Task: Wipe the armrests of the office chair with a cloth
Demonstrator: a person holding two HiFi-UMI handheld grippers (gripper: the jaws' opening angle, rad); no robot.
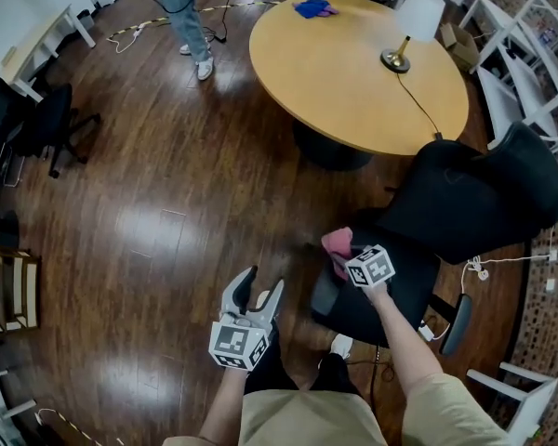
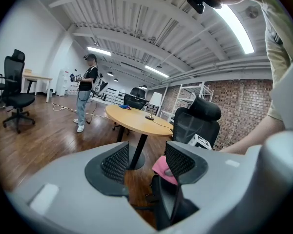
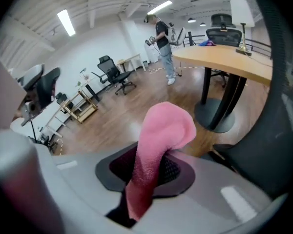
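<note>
Only the right gripper view showed the right gripper [image 3: 147,172] clamped shut on the pink cloth [image 3: 162,130]; in the head view the cloth hid those jaws at the office chair's [image 1: 474,193] seat edge, above an armrest [image 1: 322,300]. The left gripper [image 2: 145,162] stood wide open, empty; cloth-to-armrest contact was unclear.

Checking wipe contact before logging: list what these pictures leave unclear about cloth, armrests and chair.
- Head view: whether the pink cloth touches the near armrest; the cube of the right gripper covers that spot.
- Left gripper view: same contact, behind a jaw of the left gripper.
- Head view: chair base, under the seat.
- Head view: blue item on the table, too small to identify.
</note>
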